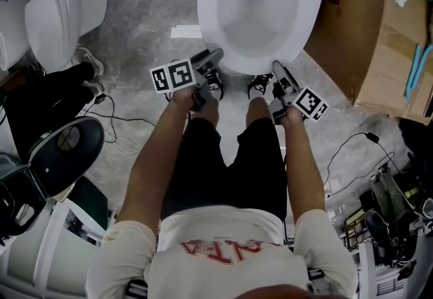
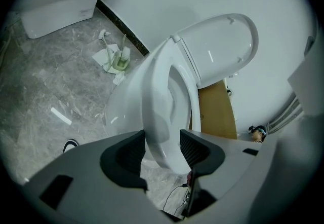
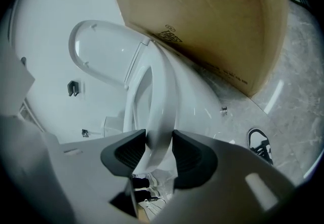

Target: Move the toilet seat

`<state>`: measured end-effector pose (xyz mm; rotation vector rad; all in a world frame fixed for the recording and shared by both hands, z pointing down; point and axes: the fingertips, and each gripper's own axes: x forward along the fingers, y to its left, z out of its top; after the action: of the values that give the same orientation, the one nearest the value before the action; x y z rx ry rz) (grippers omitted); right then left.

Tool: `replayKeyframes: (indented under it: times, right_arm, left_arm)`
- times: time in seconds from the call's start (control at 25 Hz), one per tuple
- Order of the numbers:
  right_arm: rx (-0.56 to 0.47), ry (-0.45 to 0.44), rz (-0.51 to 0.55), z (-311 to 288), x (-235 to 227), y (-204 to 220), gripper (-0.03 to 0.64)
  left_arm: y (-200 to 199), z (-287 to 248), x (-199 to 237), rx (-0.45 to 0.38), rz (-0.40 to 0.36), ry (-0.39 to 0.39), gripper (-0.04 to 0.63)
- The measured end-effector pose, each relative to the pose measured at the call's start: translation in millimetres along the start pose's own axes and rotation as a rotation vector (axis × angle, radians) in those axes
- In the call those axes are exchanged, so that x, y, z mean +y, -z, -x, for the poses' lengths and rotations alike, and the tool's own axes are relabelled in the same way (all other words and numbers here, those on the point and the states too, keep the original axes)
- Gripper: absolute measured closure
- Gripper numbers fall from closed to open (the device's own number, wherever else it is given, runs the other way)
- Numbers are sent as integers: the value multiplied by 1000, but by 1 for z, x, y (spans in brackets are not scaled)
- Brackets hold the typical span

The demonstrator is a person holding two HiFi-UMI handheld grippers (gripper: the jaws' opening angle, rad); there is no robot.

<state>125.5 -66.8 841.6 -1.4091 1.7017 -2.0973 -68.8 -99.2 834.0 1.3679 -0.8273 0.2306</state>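
At the front edge of the bowl [image 2: 121, 111], both grippers pinch the seat [image 1: 257, 64]. The left gripper [image 1: 215, 55] takes it left of centre and the right gripper [image 1: 276, 65] right of centre. Each gripper view shows the rim filling the gap, with pads [image 2: 132, 154] pressed against its top and underside. The seat lies nearly flat over the bowl, its front seemingly just clear of the bowl's edge. The lid [image 2: 223, 48] stands upright at the back.

The step in hand looks like swinging the seat up toward the lid. To do it well, both grippers should rise together so the seat does not twist on its hinge. Their path should follow an arc about the back edge, not a straight pull. Glossy plastic is likely slippery, so the pinch must stay firm while the wrists turn as the seat tilts. Slowing near the lid would avoid a knock, and the right elbow should stay clear of the box [image 3: 212, 25].
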Motion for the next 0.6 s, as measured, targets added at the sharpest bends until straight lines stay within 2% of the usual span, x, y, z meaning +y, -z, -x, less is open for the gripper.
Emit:
replayKeyframes:
  times: [0.16, 0.32, 0.44, 0.6]
  right_arm:
    - [1, -19, 20, 11, 16, -1, 459]
    - [-33, -107, 45, 21, 46, -9, 462]
    - [-60, -94, 31, 34, 57, -11, 462]
    - [-89, -166, 78, 43, 87, -22, 462]
  left_arm:
    - [-1, 13, -13, -17, -6, 34, 373]
    - [-5, 27, -34, -58, -23, 94, 373]
    - [-7, 40, -50, -85, -20, 128, 374]
    - [-16, 53, -71, -119, -2, 178, 379]
